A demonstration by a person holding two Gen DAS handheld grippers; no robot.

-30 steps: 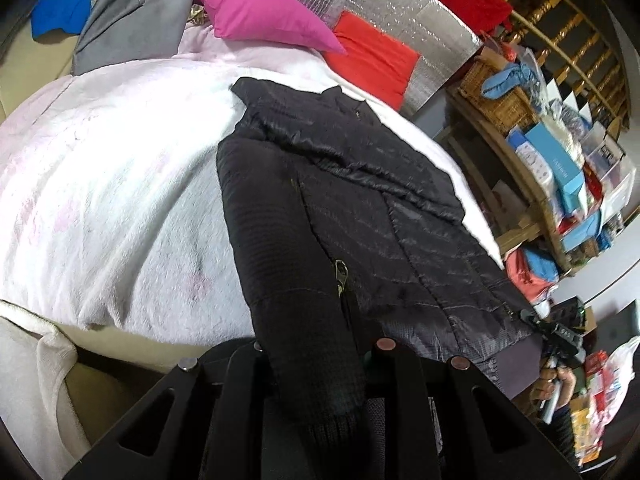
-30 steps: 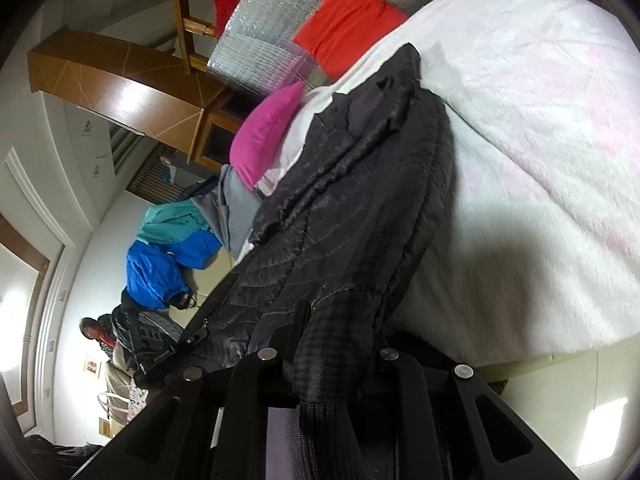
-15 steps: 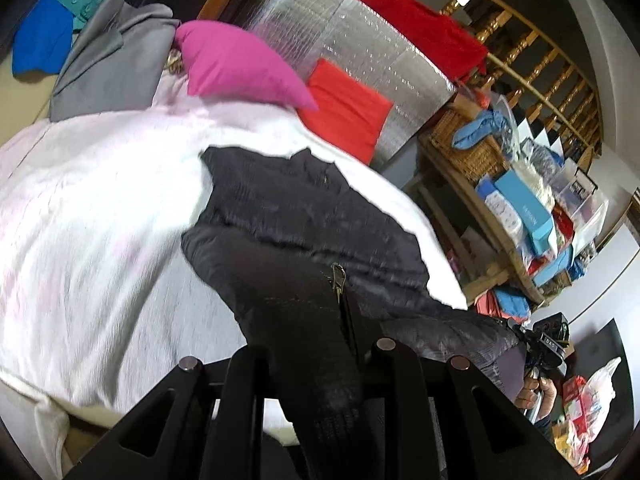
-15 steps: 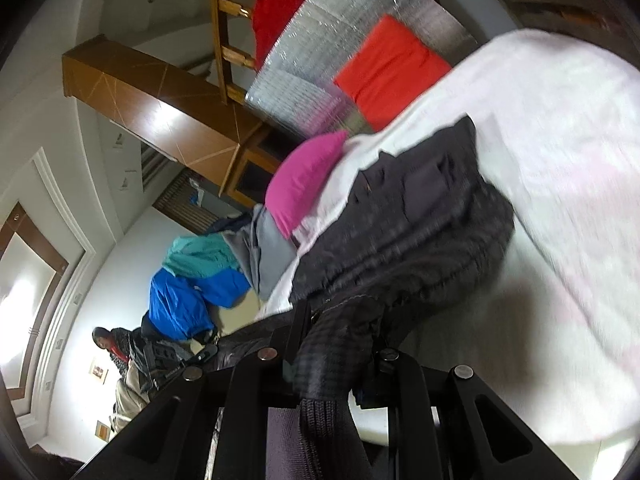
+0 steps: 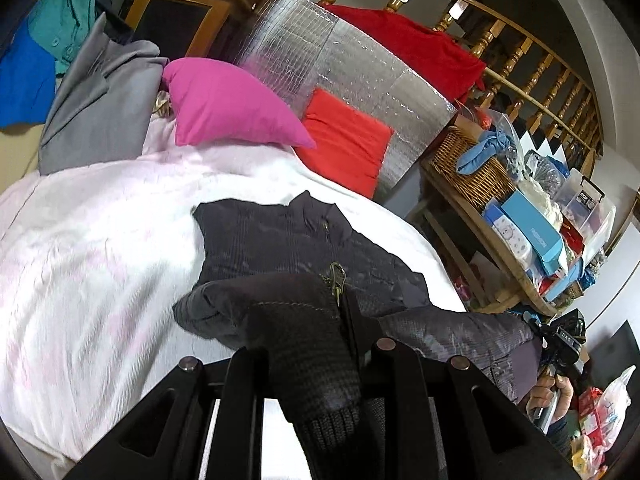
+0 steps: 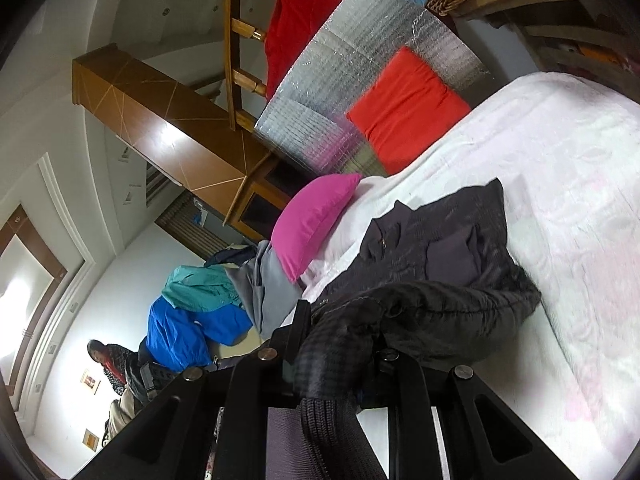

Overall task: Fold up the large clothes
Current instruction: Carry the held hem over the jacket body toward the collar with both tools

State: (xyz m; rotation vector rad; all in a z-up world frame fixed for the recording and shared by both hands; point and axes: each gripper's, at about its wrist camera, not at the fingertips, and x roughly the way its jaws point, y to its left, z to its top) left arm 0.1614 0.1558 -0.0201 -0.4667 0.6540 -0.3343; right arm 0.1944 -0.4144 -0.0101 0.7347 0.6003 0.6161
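Left wrist view: your left gripper (image 5: 316, 344) and right gripper (image 6: 340, 356) each clamp the black jacket's (image 5: 280, 240) ribbed hem, raised off the bed's (image 5: 100, 240) near edge.

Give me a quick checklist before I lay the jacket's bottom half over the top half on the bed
1. Left tongs clamped on the jacket hem: ok.
2. Right tongs clamped on the hem: ok.
3. Collar end lying flat on the bed: ok.
4. Hem lifted clear of the bed: ok.
5. Pink pillow clear of the jacket: ok.
6. Sleeves tucked inside the fold: cannot tell.
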